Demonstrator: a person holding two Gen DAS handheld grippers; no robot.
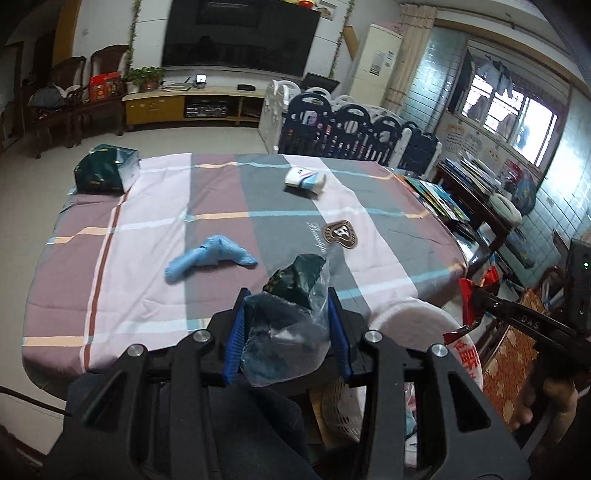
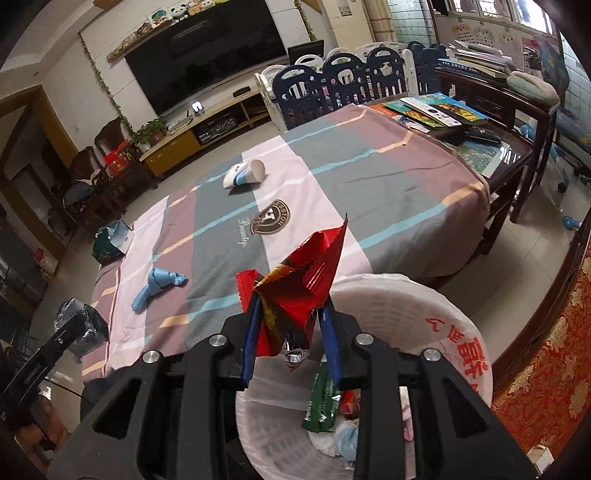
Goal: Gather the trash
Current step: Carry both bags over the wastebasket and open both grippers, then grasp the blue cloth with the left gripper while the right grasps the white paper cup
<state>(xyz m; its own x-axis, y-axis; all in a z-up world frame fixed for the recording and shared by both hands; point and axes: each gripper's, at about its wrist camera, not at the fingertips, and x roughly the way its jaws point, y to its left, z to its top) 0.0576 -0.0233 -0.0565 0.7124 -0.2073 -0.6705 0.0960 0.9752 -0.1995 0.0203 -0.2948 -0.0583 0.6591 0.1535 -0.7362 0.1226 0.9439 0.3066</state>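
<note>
Right tongs (image 2: 290, 317) clamp a red wrapper (image 2: 299, 284) above the white bin (image 2: 443, 306); left tongs (image 1: 286, 317) grip a clear plastic bag (image 1: 288, 332) at the near edge of the table (image 1: 147, 221), a television (image 1: 240, 33) on the far wall

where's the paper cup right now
The paper cup lies on its side on the far part of the striped tablecloth, beyond the round logo patch; in the left wrist view it is right of centre.
</note>
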